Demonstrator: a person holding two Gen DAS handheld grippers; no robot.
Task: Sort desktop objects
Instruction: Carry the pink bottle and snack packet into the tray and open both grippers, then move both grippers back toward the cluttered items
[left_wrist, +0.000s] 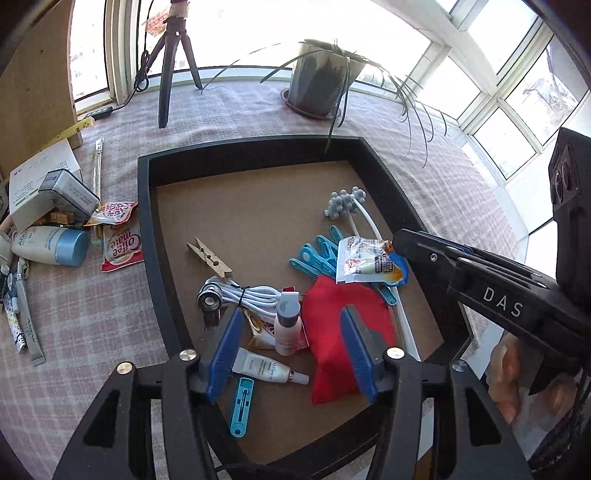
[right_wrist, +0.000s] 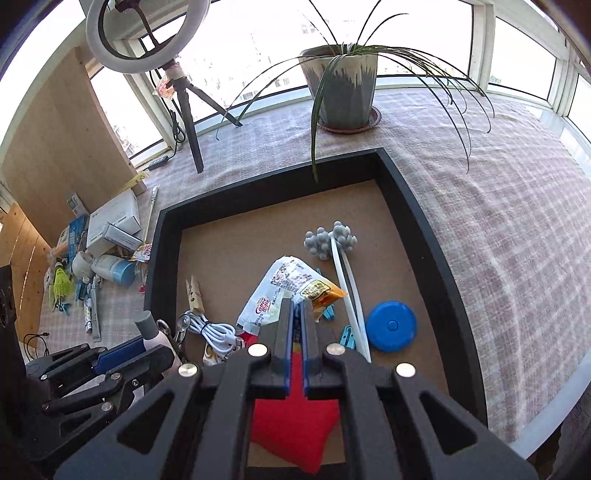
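Note:
A black-rimmed tray (left_wrist: 147, 221) (right_wrist: 424, 229) holds the sorted items. My left gripper (left_wrist: 291, 315) (right_wrist: 147, 349) hangs open over its near part. A small pink bottle (left_wrist: 286, 325) (right_wrist: 155, 332) with a grey cap sits between its blue pads (left_wrist: 225, 354), untouched. My right gripper (right_wrist: 295, 304) (left_wrist: 399, 240) reaches in from the right, its jaws a narrow slit apart. A Coffee-mate sachet (right_wrist: 291, 291) (left_wrist: 365, 264) lies at its tips over blue clips (left_wrist: 314, 258). Below both lies a red pouch (left_wrist: 332, 332) (right_wrist: 291, 435).
Also in the tray: a white cable (left_wrist: 255, 295), a clothespin (left_wrist: 208, 256), a white tube (left_wrist: 266, 369), a blue tape measure (right_wrist: 391, 325) and a grey ball massager (left_wrist: 345, 203). Left of the tray, a lotion bottle (left_wrist: 51, 245), sachets (left_wrist: 122, 247) and boxes (left_wrist: 44, 184). Behind stand a plant pot (left_wrist: 321, 85) and tripod (left_wrist: 170, 66).

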